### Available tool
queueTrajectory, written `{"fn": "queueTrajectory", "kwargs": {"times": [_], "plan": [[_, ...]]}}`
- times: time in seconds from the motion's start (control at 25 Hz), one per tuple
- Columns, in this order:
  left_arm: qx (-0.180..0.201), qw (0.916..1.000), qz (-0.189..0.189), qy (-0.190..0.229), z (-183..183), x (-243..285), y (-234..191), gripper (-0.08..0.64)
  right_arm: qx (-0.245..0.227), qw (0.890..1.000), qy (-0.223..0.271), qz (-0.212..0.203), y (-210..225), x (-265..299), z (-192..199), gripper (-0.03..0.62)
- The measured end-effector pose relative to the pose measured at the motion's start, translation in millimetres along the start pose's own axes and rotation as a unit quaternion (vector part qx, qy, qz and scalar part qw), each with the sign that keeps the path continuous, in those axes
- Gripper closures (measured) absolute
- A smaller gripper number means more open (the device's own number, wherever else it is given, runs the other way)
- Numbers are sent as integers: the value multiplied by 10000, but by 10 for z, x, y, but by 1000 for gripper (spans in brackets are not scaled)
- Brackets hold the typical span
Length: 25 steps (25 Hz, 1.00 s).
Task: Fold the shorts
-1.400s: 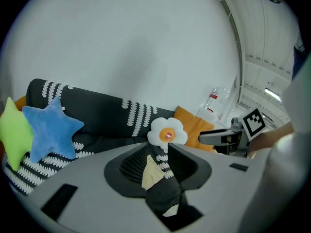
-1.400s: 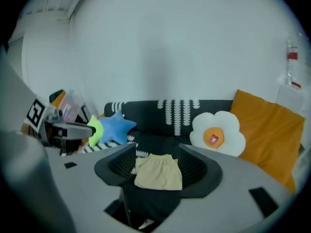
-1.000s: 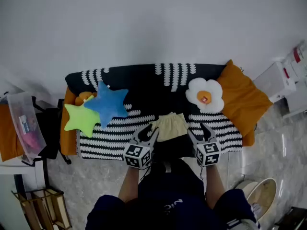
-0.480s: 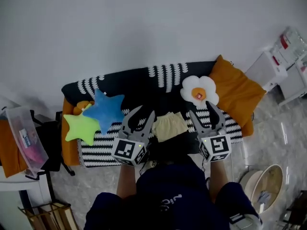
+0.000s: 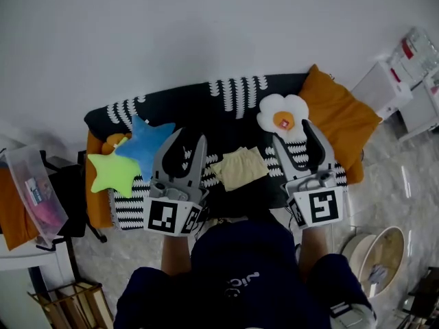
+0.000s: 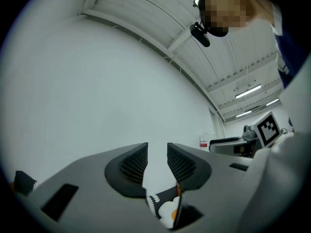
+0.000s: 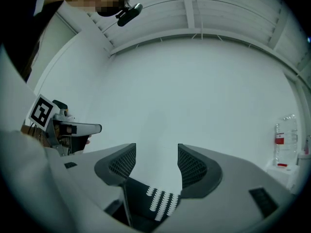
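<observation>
The pale yellow shorts (image 5: 239, 168) lie as a small folded bundle on the black-and-white blanket (image 5: 206, 112), between my two grippers in the head view. My left gripper (image 5: 190, 136) is held high above the blanket, left of the shorts, jaws apart and empty. My right gripper (image 5: 293, 130) is raised to the right of them, jaws wider apart and empty too. In the left gripper view the jaws (image 6: 156, 152) face a white wall with nothing between them. The right gripper view shows the same for its jaws (image 7: 156, 152).
A blue star cushion (image 5: 147, 148) and a green star cushion (image 5: 110, 172) lie at the blanket's left, a fried-egg cushion (image 5: 282, 114) and an orange cushion (image 5: 339, 118) at its right. A clear plastic box (image 5: 31, 190) stands far left, white boxes (image 5: 384, 91) far right.
Both grippers have risen from beside the shorts and tipped up from pointing down to about level. The shorts stay on the blanket, untouched.
</observation>
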<state>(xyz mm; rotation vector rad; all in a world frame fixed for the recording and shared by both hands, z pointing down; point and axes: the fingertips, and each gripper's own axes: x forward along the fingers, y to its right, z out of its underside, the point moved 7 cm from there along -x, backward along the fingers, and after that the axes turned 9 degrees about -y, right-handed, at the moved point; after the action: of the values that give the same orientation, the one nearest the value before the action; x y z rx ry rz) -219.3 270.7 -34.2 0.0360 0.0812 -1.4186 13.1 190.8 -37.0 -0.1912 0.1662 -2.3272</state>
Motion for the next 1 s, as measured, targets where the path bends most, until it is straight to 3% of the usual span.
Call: {"fn": "queueTrajectory", "kwargs": {"times": [0.12,0.2,0.24,0.32,0.44,0.64,1.0], "plan": [[-24,10000,17,-62,67,53,53,436,-5,10000,14,-13,49,-20,45,302],[157,9998,-42,-108,78,75,96,438,-30,10000,-12,-63,71,0,78,331],[261,9996,-105,-103,75,84,120,452,-62,9999,-15,-91,87,10,88,376],[375,9990,-219,-68,75,100,166,555,-120,9999,21,-107,127,26,97,486],[415,9988,-258,-99,108,127,209,557,-162,9997,69,-171,164,73,144,581],[322,9983,-476,-84,128,180,170,558,-184,9982,334,-455,97,188,100,583],[373,9968,-650,-274,180,279,93,558,-71,9986,257,-446,123,351,147,584]]}}
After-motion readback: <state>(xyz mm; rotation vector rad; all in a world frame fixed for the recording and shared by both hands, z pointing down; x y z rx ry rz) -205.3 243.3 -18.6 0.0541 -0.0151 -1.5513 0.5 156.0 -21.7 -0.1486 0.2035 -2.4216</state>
